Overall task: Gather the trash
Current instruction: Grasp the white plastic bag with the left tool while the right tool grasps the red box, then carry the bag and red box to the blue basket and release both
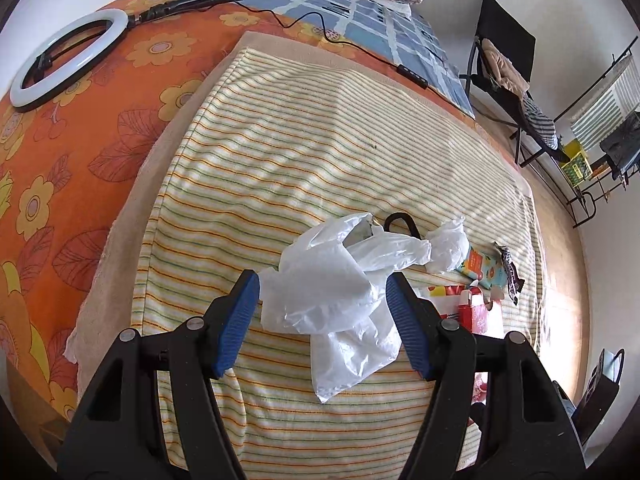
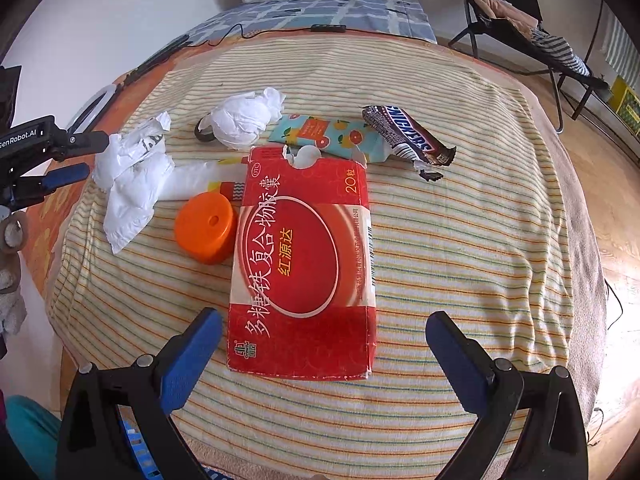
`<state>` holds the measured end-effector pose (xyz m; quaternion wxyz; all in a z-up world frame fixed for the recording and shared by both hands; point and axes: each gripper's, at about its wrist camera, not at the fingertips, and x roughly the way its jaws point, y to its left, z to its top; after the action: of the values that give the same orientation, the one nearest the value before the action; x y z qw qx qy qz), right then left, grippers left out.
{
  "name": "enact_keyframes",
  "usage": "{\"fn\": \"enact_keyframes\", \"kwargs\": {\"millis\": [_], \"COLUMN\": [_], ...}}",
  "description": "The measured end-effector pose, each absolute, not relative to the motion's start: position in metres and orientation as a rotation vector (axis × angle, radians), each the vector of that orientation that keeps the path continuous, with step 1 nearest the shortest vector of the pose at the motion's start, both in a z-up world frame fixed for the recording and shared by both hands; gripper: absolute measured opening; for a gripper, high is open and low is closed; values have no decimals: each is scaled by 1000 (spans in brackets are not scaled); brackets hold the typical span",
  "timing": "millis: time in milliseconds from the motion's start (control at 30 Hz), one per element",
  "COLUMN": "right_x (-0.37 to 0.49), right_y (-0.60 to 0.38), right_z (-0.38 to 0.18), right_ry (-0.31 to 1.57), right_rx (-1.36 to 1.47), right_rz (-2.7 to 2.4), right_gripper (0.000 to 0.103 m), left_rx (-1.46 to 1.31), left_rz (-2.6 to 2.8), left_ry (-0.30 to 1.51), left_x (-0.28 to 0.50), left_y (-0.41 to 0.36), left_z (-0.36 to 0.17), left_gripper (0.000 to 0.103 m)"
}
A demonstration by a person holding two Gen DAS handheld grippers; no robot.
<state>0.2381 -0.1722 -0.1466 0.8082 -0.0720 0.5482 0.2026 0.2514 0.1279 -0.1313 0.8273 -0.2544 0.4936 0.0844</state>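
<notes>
L wrist view: the left gripper (image 1: 322, 284) is being held pointing down over a striped towel (image 1: 320, 128) spread on a bed w/ an orange flowered sheet (image 1: 80, 140). Jaws are being kept apart; a crumpled white plastic bag (image 1: 332, 280) is lying between the blue pads (image 1: 236, 320), but whether the pads are pressing on it cannot be told; a gap is seen at the left pad. Just right of the bag, a wadded white tissue (image 1: 450, 246), a fruit-print packet (image 1: 482, 270), a dark candy wrapper (image 1: 510, 276) and part of a red box (image 1: 476, 308) are being seen, all on the towel. A ring light (image 1: 68, 56) w/ its cable is lying far back on the sheet. A black folding chair (image 1: 508, 52) is standing by the wall.

R wrist view: the right gripper (image 2: 324, 336) is being held over the near end of the red box (image 2: 304, 264), which is lying flat on the towel (image 2: 460, 240). Jaws are released, wide; the box is partly between them, pads not touching it. An orange lid (image 2: 206, 226) is resting just left of the box. Behind: plastic bag (image 2: 132, 172) at left w/ the left gripper (image 2: 64, 176) beside it, tissue wad (image 2: 248, 118), fruit-print packet (image 2: 328, 136), candy wrapper (image 2: 408, 136) at right, near one another.
</notes>
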Motion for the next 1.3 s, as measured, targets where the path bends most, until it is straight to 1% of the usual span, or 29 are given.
{"fn": "enact_keyframes", "kwargs": {"millis": [67, 133, 233, 267, 467, 533, 600, 633, 700, 1300], "right_x": [243, 245, 250, 252, 265, 266, 266, 266, 265, 241], "right_y": [-168, -163, -156, -155, -153, -152, -151, -151, -150, -176], "right_z": [-151, -154, -160, -162, -173, -172, -172, -172, -170, -147], "right_ry": [1183, 1190, 1195, 1197, 1228, 1222, 1223, 1222, 1220, 1139], "right_rx": [-148, -154, -182, -186, -171, -174, -183, -189, -201, -186], "right_rz": [441, 448, 442, 438, 425, 424, 423, 423, 427, 429], "right_gripper": [103, 103, 103, 103, 103, 102, 96, 94, 87, 85], "left_rx": [-544, -550, -567, -566, -538, -526, -523, -523, -522, -446], "left_rz": [183, 181, 173, 174, 163, 164, 161, 160, 159, 131], "left_ry": [1054, 1054, 1054, 1054, 1036, 1028, 1021, 1017, 1009, 940], "left_x": [255, 258, 260, 262, 263, 262, 261, 260, 258, 225], "left_y": [130, 132, 135, 135, 132, 131, 131, 131, 132, 115], "left_z": [-135, -139, -142, -143, -138, -136, -133, -131, -129, -93], "left_gripper": [67, 63, 53, 47, 37, 36, 35, 35, 31, 30]}}
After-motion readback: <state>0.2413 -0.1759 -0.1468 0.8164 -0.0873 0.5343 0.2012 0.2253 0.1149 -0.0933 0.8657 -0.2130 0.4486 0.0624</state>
